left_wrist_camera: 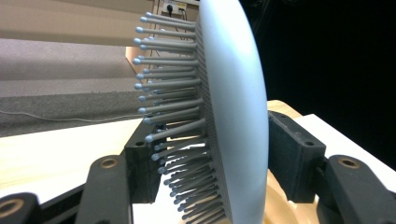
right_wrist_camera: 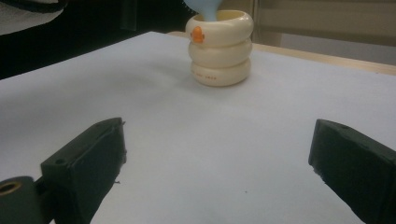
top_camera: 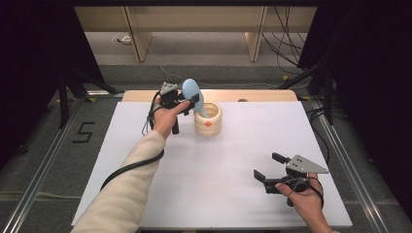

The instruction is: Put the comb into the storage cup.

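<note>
The hairbrush (top_camera: 190,90) is pale blue plastic, an oval head with a smooth domed back and rows of thin grey bristles ending in small round tips; its handle stands in the cup (top_camera: 208,119), so the head rises above the rim, tilted toward the left gripper (top_camera: 188,103); the cup is cream, glossy, shaped like three stacked rings, with a small orange mark on the top ring; it sits on the white table sheet (top_camera: 243,145) near the far edge, where a strip of bare wood (top_camera: 262,95) shows. In the left gripper view the matte black jaws stand either side of the brush head; the bristle-side jaw sits among the bristles, the other jaw is just beside the smooth back, and whether it touches I cannot tell. The right gripper (top_camera: 268,167) rests near the front right of the sheet, jaws spread wide with nothing between them; the sheet between it and the cup lies flat and bare; beyond the sheet's sides run metal rails (top_camera: 350,165).
</note>
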Available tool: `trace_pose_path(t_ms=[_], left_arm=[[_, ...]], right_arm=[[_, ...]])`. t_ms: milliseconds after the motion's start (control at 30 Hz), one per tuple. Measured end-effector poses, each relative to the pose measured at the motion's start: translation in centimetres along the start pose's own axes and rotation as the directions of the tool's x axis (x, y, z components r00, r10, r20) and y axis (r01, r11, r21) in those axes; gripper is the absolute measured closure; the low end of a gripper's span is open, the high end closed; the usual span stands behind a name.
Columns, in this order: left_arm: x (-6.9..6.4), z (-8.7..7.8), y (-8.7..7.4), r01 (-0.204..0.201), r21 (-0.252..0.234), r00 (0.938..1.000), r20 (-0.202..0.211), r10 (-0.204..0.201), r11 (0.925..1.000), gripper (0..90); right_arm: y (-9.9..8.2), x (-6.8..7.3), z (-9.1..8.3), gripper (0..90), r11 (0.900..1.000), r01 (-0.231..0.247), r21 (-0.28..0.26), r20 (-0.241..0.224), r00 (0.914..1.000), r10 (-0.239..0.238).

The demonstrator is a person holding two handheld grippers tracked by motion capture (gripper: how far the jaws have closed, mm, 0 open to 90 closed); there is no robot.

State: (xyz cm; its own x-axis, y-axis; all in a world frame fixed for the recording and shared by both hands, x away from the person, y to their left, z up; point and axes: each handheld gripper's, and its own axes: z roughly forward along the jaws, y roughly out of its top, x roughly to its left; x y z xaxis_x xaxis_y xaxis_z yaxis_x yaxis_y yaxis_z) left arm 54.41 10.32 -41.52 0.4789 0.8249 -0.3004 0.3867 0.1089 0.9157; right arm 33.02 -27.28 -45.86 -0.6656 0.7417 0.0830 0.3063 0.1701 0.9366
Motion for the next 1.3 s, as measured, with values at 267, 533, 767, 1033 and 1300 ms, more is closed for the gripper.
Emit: trace_pose_path(t_ms=[267, 533, 767, 1033, 1300], left_arm=[[0.42, -0.14, -0.21, 0.014, 0.01, 0.9999, -0.008, -0.014, 0.9998, 40.2], [0.55, -0.15, -0.43, 0.028, 0.015, 0.9996, -0.003, -0.028, 0.9995, 38.8], [0.53, -0.2, -0.41, 0.028, 0.032, 0.9995, 0.01, -0.029, 0.9991, 33.4], [0.27, -0.43, -0.46, 0.025, 0.055, 0.9997, -0.007, -0.024, 0.9982, 15.8], [0.2, -0.89, -0.45, 0.018, 0.06, 0.9996, -0.021, -0.017, 0.998, 7.4]], right_arm=[[-0.01, -0.01, 0.0, 5.0, 1.0, 0.0, -0.001, 0.0, 1.0, 0.0], [-0.01, -0.01, 0.0, 5.0, 1.0, -0.001, -0.001, -0.001, 1.0, 0.001], [0.0, 0.0, 0.01, 5.0, 1.0, -0.002, 0.0, 0.0, 1.0, 0.002], [0.01, 0.0, -0.01, 5.0, 1.0, 0.0, 0.0, 0.001, 1.0, 0.0], [-0.01, 0.0, 0.03, 5.0, 1.0, 0.0, 0.0, 0.001, 1.0, 0.0]])
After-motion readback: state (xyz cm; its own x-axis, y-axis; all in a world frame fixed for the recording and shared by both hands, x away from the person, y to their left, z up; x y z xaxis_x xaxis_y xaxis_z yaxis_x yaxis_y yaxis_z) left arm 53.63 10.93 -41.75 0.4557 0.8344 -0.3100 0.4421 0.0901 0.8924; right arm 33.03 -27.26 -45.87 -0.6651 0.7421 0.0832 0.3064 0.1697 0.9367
